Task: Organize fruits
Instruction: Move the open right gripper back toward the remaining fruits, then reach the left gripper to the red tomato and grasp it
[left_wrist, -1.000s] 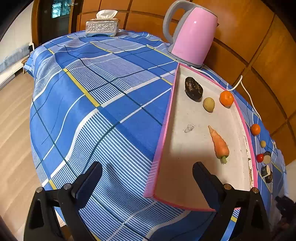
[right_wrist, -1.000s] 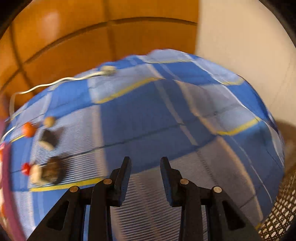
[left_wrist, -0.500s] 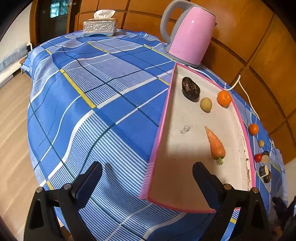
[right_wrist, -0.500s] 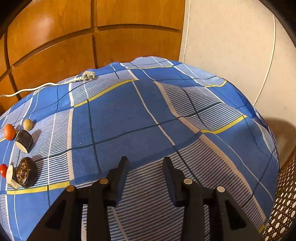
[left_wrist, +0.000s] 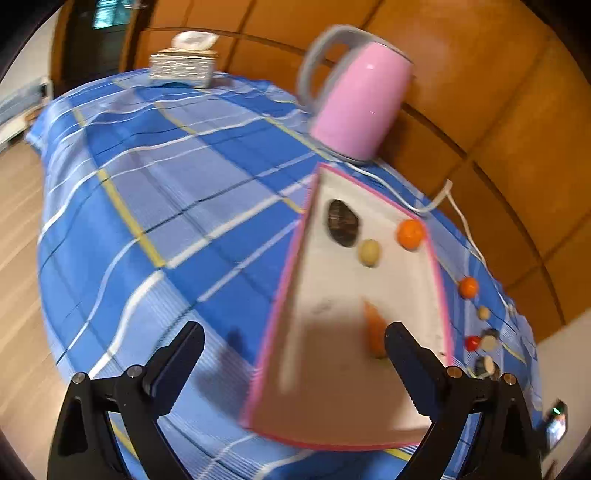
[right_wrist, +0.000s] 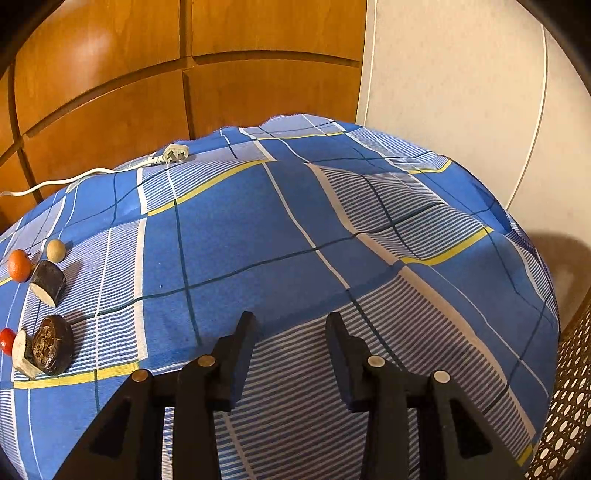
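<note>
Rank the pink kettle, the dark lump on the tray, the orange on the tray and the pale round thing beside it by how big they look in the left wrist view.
1. pink kettle
2. dark lump
3. orange
4. pale round thing, only slightly smaller than the orange; blur makes that uncertain.

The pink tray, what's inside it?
Inside the pink tray lie a dark lumpy piece, a pale round one, an orange ball and a carrot, its lower end hidden behind the left gripper's finger.
</note>
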